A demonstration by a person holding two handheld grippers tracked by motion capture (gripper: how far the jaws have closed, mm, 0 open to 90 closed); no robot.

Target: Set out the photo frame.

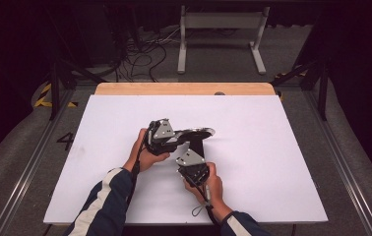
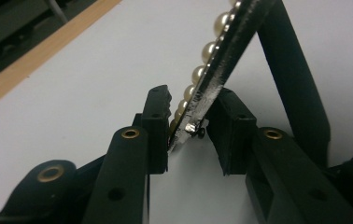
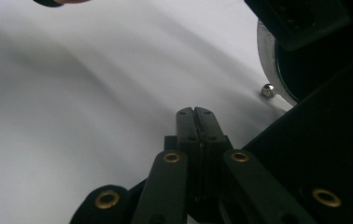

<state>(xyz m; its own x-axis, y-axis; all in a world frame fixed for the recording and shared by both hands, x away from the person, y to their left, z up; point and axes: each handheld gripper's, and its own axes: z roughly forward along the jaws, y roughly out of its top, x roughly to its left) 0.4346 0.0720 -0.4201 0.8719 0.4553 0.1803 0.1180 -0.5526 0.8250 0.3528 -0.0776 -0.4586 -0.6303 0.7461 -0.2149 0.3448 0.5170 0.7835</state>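
The left gripper [image 2: 191,128], narrowed around the pearl-edged mirror's [image 2: 221,60] rim, may lose it by slipping, since the clamped-empty right gripper [image 3: 196,112] offers no support.

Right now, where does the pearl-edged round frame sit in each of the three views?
High view: the pearl-edged round frame lies at the centre of the table, just beyond the two hands.
Left gripper view: its edge runs from the top centre down between the two black jaws, with the pearls on its left side.
Right gripper view: its silver rim curves along the upper right.
Shared landmark: the white tabletop under it.
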